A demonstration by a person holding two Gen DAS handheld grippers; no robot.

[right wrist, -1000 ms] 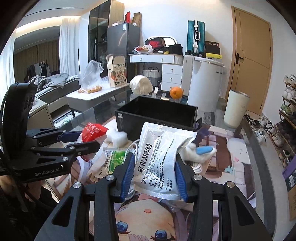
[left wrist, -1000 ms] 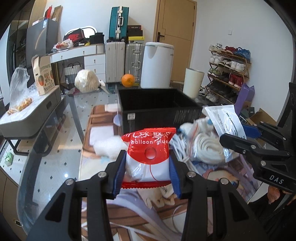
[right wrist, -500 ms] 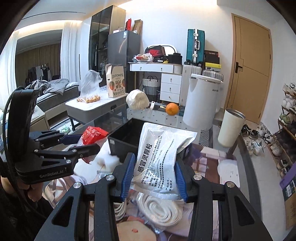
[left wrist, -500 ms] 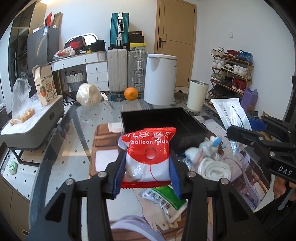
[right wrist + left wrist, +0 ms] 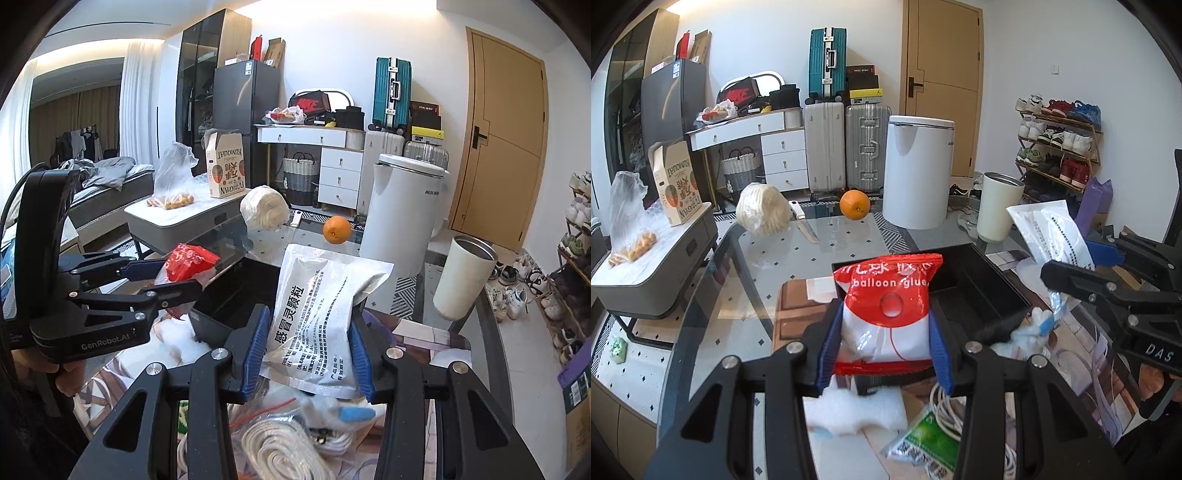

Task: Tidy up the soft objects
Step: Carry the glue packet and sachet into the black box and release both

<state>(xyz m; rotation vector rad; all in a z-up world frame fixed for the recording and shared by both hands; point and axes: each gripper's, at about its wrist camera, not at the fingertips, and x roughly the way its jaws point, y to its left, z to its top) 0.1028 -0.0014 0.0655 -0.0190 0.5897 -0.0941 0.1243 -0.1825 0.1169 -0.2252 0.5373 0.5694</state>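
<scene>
My left gripper (image 5: 884,332) is shut on a red and white "balloon glue" packet (image 5: 886,306), held upright above the table. The same left gripper (image 5: 184,275) shows at the left of the right wrist view with the red packet (image 5: 188,260). My right gripper (image 5: 308,345) is shut on a silvery white medicine pouch (image 5: 321,314) with black print. In the left wrist view the right gripper (image 5: 1075,258) pinches that pouch (image 5: 1049,230) at the right. A black bin (image 5: 979,284) stands open just behind both packets.
Below the grippers lie a white foam piece (image 5: 857,410), a green sachet (image 5: 923,439), white cords (image 5: 280,446) in a clear bag and a white-blue soft toy (image 5: 1034,325). An orange (image 5: 854,205), a knife (image 5: 805,225) and a wrapped pale bundle (image 5: 761,214) sit at the glass table's far end.
Both grippers have risen and drawn back with their packets still clamped. The black bin now sits lower in both views, and more of the loose items beneath have come into sight.
</scene>
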